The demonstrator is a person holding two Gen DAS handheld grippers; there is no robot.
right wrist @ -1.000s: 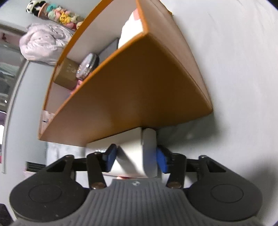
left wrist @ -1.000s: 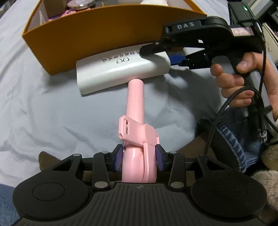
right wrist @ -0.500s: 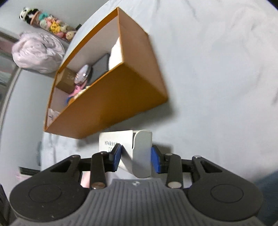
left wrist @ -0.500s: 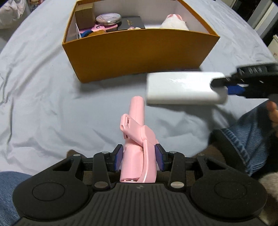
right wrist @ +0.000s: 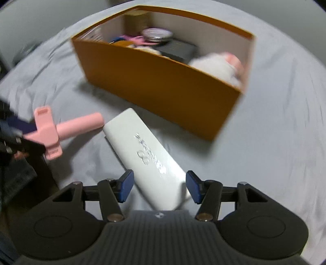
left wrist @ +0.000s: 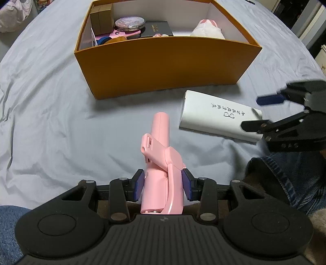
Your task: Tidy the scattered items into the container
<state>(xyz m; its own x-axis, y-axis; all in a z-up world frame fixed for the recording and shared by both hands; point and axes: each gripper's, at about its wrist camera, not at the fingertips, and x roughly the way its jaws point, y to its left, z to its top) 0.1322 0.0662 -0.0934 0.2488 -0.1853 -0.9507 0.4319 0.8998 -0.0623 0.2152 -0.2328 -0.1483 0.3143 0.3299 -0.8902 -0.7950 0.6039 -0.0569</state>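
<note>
Bedsheet [left wrist: 51, 122], pale grey and wrinkled, carried everything we saw. Our left gripper [left wrist: 163, 184] pinched a pink handheld fan [left wrist: 161, 161] at its folded base, both blue pads pressed on the sides, handle pointing toward the orange box [left wrist: 163, 67]. Fan tip sat short of the box's near wall, bare sheet between them.

Our right gripper [right wrist: 160, 185] had just been opening; jaws stood spread, pads clear of the white power bank [right wrist: 146, 155] that lay between them on the sheet. Power bank lay diagonal, printed face up, its far end near the box's near wall but not touching it, and just beside the fan tip in the right wrist view. That view was motion-blurred.

Box stood open-topped, white inside. Left half was crowded: small brown box [left wrist: 101, 19], round compact [left wrist: 129, 22], black case [left wrist: 156, 28], pink and blue bits we couldn't identify. White plush toy [left wrist: 207, 29] sat at the right end. Bare floor showed behind the plush and along the back wall. Sheet left of the box was open. Denim leg [left wrist: 285, 173] edged the lower right of the left wrist view.
</note>
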